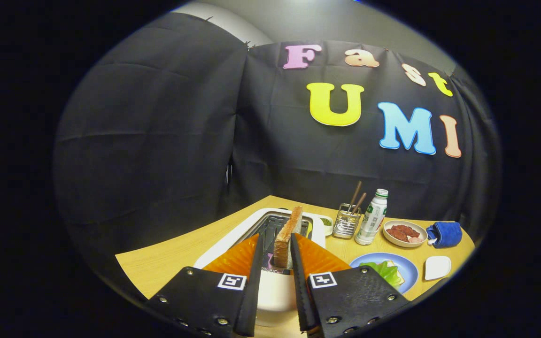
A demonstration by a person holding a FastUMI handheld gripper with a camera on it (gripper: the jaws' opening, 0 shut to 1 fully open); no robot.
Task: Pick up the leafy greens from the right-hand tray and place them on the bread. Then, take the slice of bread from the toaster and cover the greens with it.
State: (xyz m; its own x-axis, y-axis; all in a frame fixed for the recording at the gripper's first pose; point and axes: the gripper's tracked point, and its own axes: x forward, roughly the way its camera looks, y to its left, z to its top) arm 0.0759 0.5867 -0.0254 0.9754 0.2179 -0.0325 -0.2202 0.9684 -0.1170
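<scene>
Holding the slice of bread [287, 237] on edge between the fingers, I have the gripper [274, 256] closed on it, one finger pressing each flat face, low in the centre of the frame. The slice stands upright, directly over the white toaster [233, 234], whose dark slot lies just behind and below it. I judge the toast is partly clear of the slot, though I cannot tell whether its bottom edge is fully free.

If it is not, swinging sideways too soon could catch that edge on the slot rim and twist the slice out of my grip, or tear it. The hold looks to sit on the lower part of the slice, so the tall upper part could lever over as I tilt it flat.

To the lower right lies the blue plate [409, 268] with the leafy greens [385, 272] already on it, seemingly over the base bread. Dropping the slice from too high or off-centre could push the greens askew. On the way across, the bottle [372, 218], the chopstick holder [345, 225] and the bowl of meat [405, 233] stand in the centre right, near enough to clip.
</scene>
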